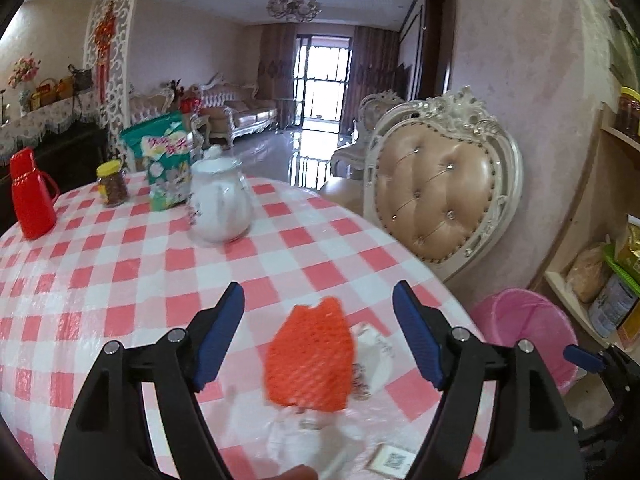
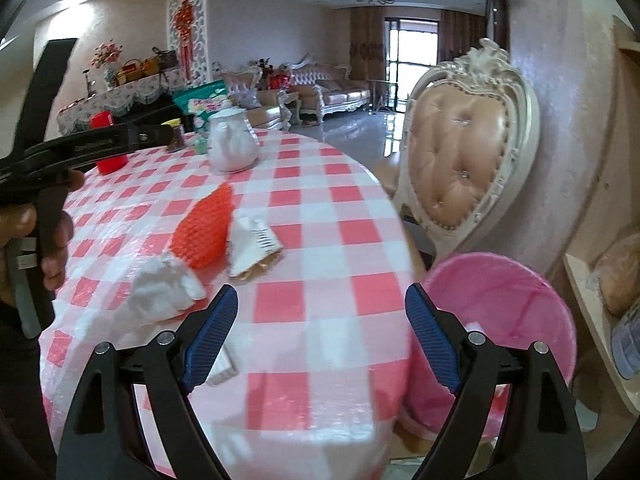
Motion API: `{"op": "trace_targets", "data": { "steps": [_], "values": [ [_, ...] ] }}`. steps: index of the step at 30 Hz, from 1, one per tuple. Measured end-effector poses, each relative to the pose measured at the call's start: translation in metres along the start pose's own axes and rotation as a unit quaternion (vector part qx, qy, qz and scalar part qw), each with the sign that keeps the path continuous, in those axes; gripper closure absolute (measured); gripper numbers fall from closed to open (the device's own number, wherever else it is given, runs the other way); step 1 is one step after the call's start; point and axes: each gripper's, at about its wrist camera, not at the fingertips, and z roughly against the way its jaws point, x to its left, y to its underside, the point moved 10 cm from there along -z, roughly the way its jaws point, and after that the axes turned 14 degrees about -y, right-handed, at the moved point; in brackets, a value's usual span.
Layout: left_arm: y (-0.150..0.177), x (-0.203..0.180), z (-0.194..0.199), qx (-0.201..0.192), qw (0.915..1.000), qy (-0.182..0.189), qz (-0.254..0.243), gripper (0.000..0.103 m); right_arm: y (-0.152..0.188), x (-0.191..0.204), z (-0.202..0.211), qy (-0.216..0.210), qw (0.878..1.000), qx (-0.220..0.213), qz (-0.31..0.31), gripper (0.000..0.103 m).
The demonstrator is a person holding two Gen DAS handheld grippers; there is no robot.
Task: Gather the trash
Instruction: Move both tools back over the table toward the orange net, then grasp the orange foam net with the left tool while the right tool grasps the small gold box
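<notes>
Left wrist view: the left tongs [image 1: 318, 308] hang spread wide over the checked surface [image 1: 120, 264], pinching nothing, and the orange net [image 1: 310, 358] lies right between the blue pads [image 1: 224, 334], touching neither. Landmark is that net. Just right of it, partly tucked under its edge, sits a white wrapper [image 1: 374, 354]; just nearer the camera lies a crumpled tissue [image 1: 296, 440], blurred, and beyond that, at the near edge, a small card [image 1: 390, 460] with a printed code. Well behind the net stands a white teapot [image 1: 220, 204], with a green bag [image 1: 166, 160], a jar [image 1: 112, 184] and a red flask [image 1: 30, 196] further back and left. Off the surface, right of the net and lower, the pink bin [image 1: 528, 328] stands beside an upholstered chair [image 1: 440, 192]. Over to the right wrist view: the right tongs [image 2: 322, 308] are spread wide too and carry nothing, hovering at the surface's near rim, well short of the net [image 2: 204, 232]. From here the wrapper [image 2: 254, 246] touches the net's right side and the tissue [image 2: 164, 292] touches its near left corner. The bin [image 2: 500, 312] sits right of the right tongs, below the rim; something pale lies inside it, too indistinct to name. The left hand [image 2: 40, 236] grips its handle at the left edge of this view.
</notes>
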Motion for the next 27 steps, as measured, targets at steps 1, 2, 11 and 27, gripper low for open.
{"op": "trace_targets", "data": {
  "steps": [1, 2, 11, 27],
  "values": [
    [0.003, 0.003, -0.003, 0.004, 1.0000, 0.001, 0.000, 0.029, 0.000, 0.006, -0.003, -0.003, 1.000, 0.003, 0.003, 0.022],
    [0.008, 0.006, -0.008, 0.010, 0.9999, 0.001, -0.003, 0.029, 0.001, 0.011, -0.007, -0.006, 1.000, 0.006, 0.006, 0.022],
    [0.039, 0.018, -0.037, 0.047, 0.9984, 0.027, -0.013, 0.028, 0.016, 0.054, -0.042, -0.031, 0.998, 0.041, 0.021, 0.022],
    [0.083, -0.002, -0.072, 0.113, 0.9902, 0.049, -0.065, 0.029, 0.052, 0.075, -0.091, -0.040, 0.993, 0.105, 0.033, 0.023]
  ]
}}
